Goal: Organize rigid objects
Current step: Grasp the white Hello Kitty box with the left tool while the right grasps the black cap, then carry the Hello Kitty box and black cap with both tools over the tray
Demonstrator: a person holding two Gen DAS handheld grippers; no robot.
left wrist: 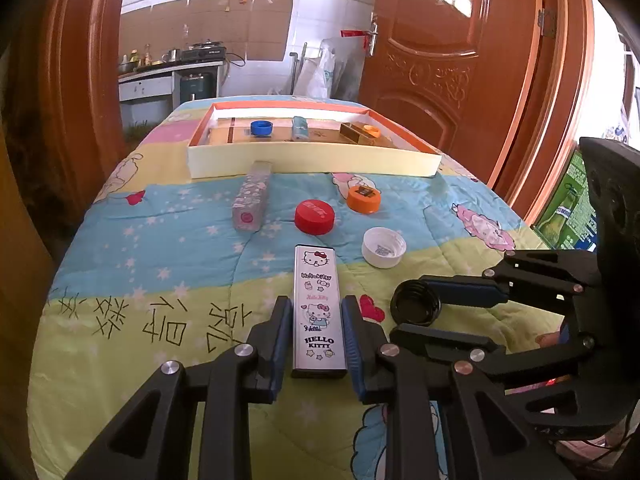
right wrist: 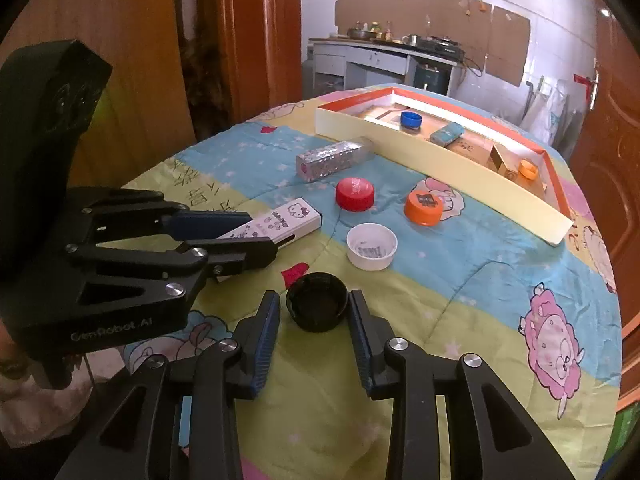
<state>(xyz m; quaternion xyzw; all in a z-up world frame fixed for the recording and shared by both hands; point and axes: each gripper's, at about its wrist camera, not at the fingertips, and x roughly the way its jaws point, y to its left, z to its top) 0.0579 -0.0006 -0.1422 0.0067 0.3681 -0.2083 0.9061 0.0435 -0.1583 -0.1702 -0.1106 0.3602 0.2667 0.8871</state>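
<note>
My left gripper (left wrist: 317,308) is shut on a white Hello Kitty box (left wrist: 318,280) that lies lengthwise on the quilt, its pads against both long sides. The right wrist view shows the same gripper (right wrist: 262,234) and box (right wrist: 288,216) from the side. A black cap (right wrist: 316,306) lies open side up between the jaws of my right gripper (right wrist: 314,300). A thin gap shows at the left pad, so the jaws are open around the cap. In the left wrist view that gripper (left wrist: 412,308) comes in from the right around the cap (left wrist: 416,308).
Further along the quilt lie a white cap (left wrist: 383,247), a red cap (left wrist: 315,219), an orange cap (left wrist: 363,199) and a silver box (left wrist: 253,196). An orange-rimmed tray (left wrist: 312,164) behind them holds a blue cap (left wrist: 261,127), a teal box (left wrist: 300,128) and a brown box (left wrist: 354,132).
</note>
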